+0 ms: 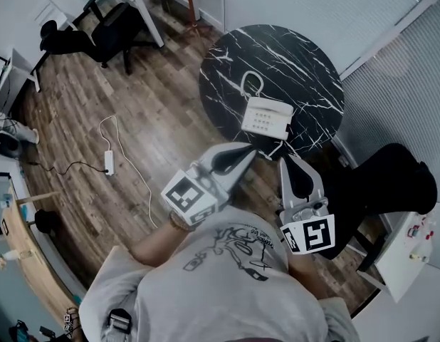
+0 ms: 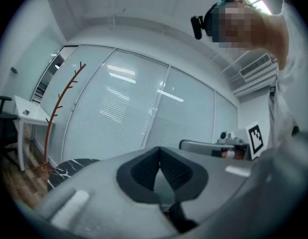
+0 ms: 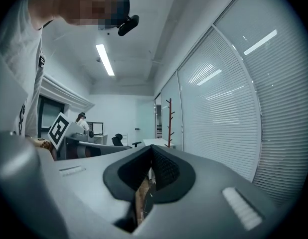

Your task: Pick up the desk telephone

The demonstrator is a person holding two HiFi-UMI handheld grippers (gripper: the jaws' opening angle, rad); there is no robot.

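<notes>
On the black table's (image 1: 305,55) near edge sits the desk telephone (image 1: 266,117), just past your left gripper (image 1: 250,150) and right gripper (image 1: 286,159). Both are squeezed shut on nothing. Their own bodies hide it in both gripper views.

Desk (image 1: 305,70) was glossy black marble-look with white veins, telephone (image 1: 266,117) smooth white plastic, floor (image 1: 170,105) matt wood planks.
</notes>
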